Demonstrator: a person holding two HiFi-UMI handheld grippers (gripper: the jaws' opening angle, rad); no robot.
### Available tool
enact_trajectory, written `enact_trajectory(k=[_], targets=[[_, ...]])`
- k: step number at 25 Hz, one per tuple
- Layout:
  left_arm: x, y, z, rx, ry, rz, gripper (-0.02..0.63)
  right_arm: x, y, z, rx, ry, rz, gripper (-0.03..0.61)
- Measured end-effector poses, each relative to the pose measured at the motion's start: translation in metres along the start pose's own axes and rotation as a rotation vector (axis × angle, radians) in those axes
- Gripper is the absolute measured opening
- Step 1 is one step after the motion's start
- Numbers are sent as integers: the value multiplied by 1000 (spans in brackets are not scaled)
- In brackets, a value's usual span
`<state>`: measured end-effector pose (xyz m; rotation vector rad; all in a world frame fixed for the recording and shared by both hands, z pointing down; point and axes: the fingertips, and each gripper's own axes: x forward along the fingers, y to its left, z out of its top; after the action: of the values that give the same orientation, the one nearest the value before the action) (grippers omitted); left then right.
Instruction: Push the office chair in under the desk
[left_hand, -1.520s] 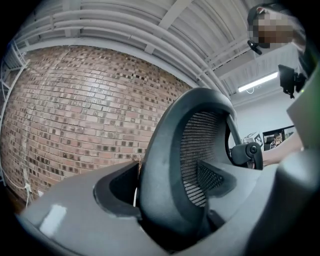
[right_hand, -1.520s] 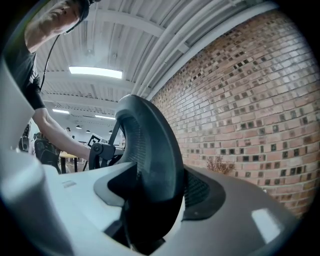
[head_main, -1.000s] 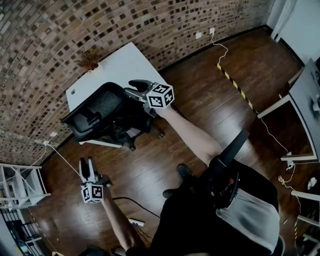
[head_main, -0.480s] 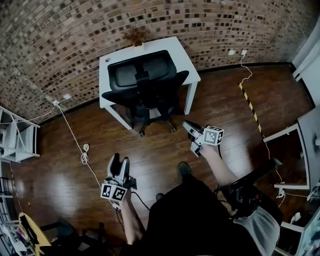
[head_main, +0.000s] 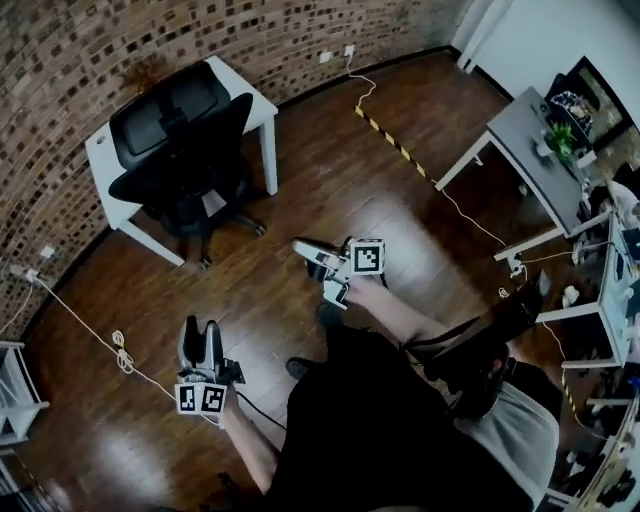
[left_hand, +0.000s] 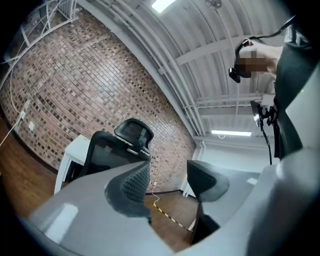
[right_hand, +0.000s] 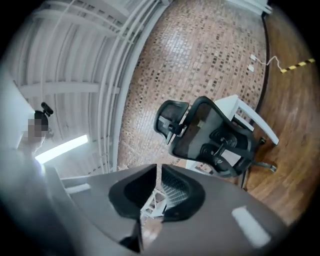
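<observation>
The small white desk (head_main: 256, 100) has the black mesh office chair (head_main: 175, 130) pushed in close at its front.
Well away from the desk, the left gripper (head_main: 198, 328) is loose and holds nothing; the right gripper (head_main: 303, 248), almost closed and empty, is opening.

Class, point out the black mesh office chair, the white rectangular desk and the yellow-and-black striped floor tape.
Black mesh office chair (head_main: 158, 120): head view, backrest.
White rectangular desk (head_main: 248, 92): head view, bare top corner.
Yellow-and-black striped floor tape (head_main: 396, 146): head view, mid-strip.
</observation>
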<state>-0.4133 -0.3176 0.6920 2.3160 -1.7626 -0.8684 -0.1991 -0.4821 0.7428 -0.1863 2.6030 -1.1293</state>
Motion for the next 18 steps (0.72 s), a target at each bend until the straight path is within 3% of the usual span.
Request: enact_trajectory(k=[2, 9, 13, 18], targets=[[3, -33, 1, 5, 11, -9, 327, -19, 23, 7, 22, 10, -17, 20], [-1, -139, 48, 60, 7, -40, 327, -53, 134, 33, -86, 40, 69, 20], [9, -193, 43, 79, 5, -24, 327, -83, 162, 50, -149, 79, 104, 20], [26, -229, 33, 109, 36, -48, 327, -110, 173, 67, -225, 78, 132, 14]])
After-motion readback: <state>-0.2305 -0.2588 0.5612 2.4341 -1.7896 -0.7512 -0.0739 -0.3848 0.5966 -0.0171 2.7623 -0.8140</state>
